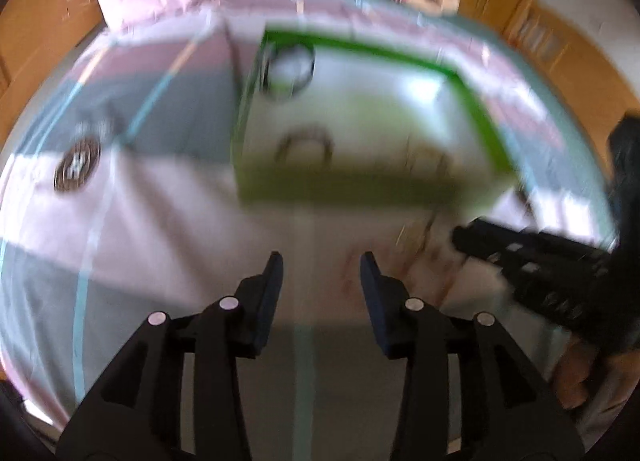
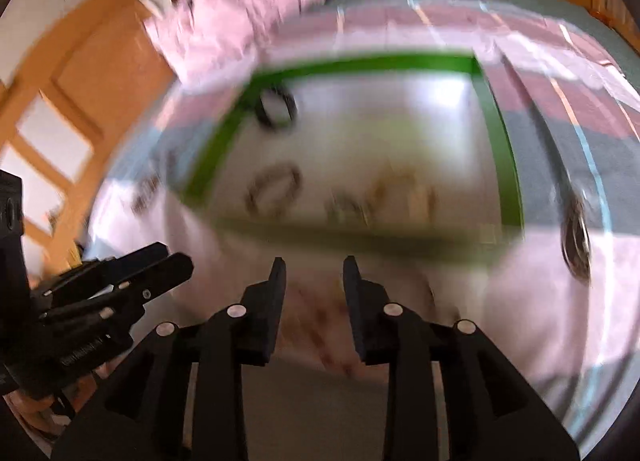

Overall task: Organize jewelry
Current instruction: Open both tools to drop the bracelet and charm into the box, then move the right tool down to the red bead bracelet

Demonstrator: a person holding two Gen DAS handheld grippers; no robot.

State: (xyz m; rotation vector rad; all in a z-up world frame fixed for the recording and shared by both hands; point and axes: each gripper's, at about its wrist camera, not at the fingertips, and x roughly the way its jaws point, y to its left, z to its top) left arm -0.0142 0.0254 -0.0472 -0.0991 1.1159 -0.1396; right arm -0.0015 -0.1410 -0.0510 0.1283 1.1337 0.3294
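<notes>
Both the left gripper (image 1: pixel 321 261) and right gripper (image 2: pixel 314 265) hover with jaws apart and empty, near a green-rimmed tray (image 1: pixel 476 101) holding blurred jewelry (image 1: pixel 306 145), probably ready for picking.

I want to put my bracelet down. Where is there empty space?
Bare cloth lies between the green-rimmed tray and the left gripper. Inside the tray, the far right part looks free. Rings crowd its near edge.
</notes>
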